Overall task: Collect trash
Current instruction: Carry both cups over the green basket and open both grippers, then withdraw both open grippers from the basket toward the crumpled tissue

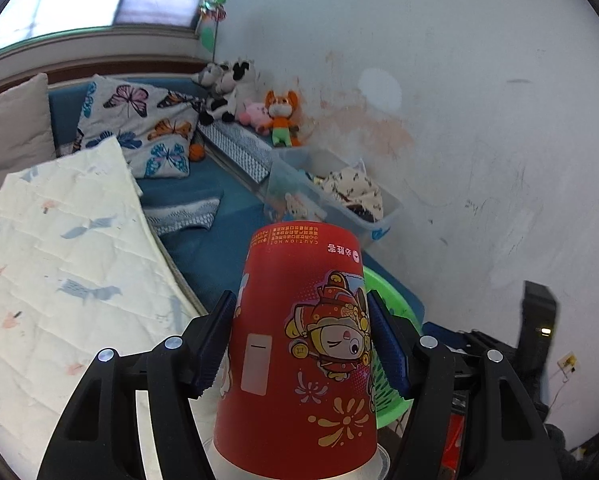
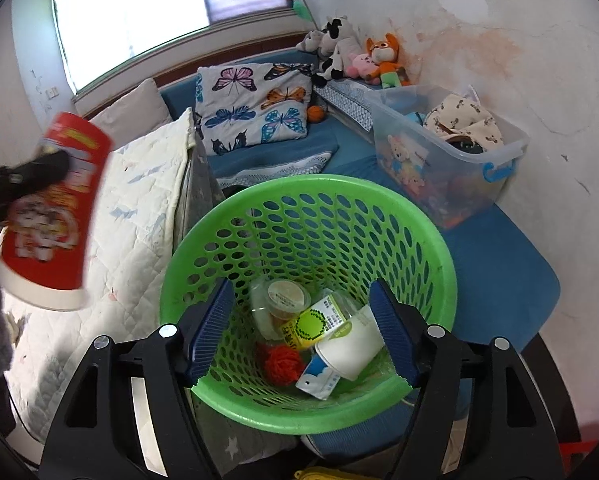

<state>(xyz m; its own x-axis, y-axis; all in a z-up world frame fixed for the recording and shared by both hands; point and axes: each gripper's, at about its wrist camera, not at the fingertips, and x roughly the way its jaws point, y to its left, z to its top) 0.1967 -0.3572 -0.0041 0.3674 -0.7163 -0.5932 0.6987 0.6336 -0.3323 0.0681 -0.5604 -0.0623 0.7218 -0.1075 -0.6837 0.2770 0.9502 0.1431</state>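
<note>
Green basket (image 2: 311, 196): perforated plastic, standing on the blue bed. Contents: a white paper cup (image 2: 349, 350) lying on its side, a clear lidded tub (image 2: 285, 298), a yellow-green packet (image 2: 309, 324), a red ball of yarn (image 2: 283, 364) and a blue-and-white carton (image 2: 317, 378).

Clear storage bin (image 2: 495, 160): at 2 o'clock from the basket, against the wall, holding soft toys and patterned cloth.

Left tool (image 1: 301, 344): closed about halfway onto a red paper cup (image 1: 299, 344), both blue pads pressed against its sides. The cup is held mouth toward the camera, base pointing away. The basket rim shows at 3 o'clock behind the cup.

Right tool (image 2: 301, 332): spread wide, holding nothing, poised above the basket's mouth.

In the right wrist view the red cup sits at 9 o'clock, outside the basket and above the white quilt (image 2: 139, 216).
</note>
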